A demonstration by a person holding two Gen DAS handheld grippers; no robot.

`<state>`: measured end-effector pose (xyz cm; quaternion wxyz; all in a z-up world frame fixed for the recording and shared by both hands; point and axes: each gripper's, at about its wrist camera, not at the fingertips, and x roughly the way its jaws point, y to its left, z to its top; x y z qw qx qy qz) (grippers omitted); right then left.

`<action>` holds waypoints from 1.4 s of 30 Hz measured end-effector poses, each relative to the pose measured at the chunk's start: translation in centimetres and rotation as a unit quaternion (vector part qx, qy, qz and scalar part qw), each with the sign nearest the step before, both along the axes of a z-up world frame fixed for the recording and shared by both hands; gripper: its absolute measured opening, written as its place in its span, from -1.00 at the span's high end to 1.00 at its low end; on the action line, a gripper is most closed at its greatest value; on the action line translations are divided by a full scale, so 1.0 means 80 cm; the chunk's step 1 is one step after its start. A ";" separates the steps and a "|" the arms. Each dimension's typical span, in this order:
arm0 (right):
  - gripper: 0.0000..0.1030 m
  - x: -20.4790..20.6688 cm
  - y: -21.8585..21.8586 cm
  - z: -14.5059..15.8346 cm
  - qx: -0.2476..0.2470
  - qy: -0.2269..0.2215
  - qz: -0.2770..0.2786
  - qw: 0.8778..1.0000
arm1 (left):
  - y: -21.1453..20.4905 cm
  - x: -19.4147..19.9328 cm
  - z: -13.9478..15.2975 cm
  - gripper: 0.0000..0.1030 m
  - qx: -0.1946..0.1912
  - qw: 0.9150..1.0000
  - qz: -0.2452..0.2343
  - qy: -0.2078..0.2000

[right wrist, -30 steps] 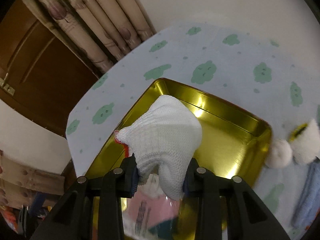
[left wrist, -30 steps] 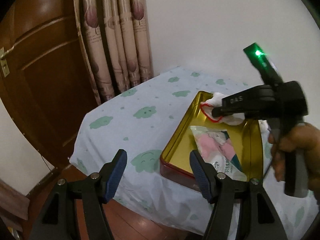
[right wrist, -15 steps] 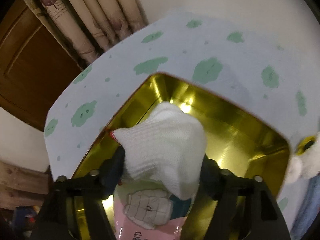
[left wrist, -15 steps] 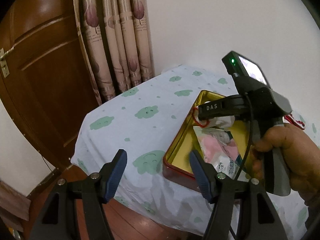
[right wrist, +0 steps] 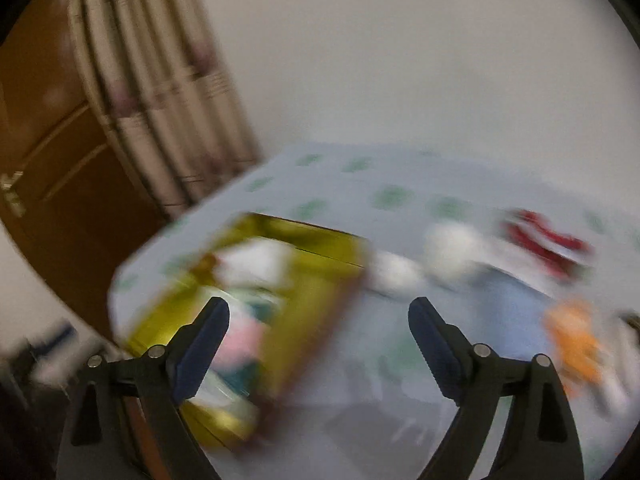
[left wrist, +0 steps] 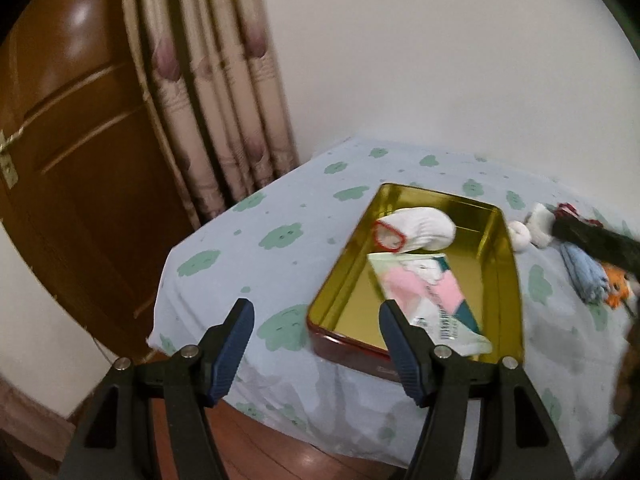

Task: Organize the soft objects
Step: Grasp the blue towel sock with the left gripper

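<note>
A gold tin tray (left wrist: 505, 276) with a red outer wall sits on the cloud-print tablecloth (left wrist: 248, 256). In it lie a white glove with a red cuff (left wrist: 416, 233) and a pink and white tissue packet (left wrist: 430, 294). My left gripper (left wrist: 316, 340) is open and empty, hovering off the table's near edge. My right gripper (right wrist: 318, 344) is open and empty above the table, right of the tray (right wrist: 316, 292); its view is blurred. Beside the tray lie white fluffy items (left wrist: 530, 230), a blue cloth (left wrist: 582, 274) and an orange toy (left wrist: 618, 288).
A red and white item (right wrist: 544, 240) lies at the table's far right. A curtain (left wrist: 208, 92) and a brown wooden door (left wrist: 72, 152) stand to the left, a white wall behind. The wood floor (left wrist: 256, 440) shows below the table edge.
My right gripper has opened, left the white glove in the tray, and pulled back to the right. The left gripper has barely moved.
</note>
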<state>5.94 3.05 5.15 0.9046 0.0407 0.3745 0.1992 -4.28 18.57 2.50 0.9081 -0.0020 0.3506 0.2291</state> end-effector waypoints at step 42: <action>-0.85 -0.131 -0.419 -0.107 -0.001 0.083 -0.241 0.967 | -0.253 0.324 -0.085 -0.30 -0.256 0.878 -0.329 0.234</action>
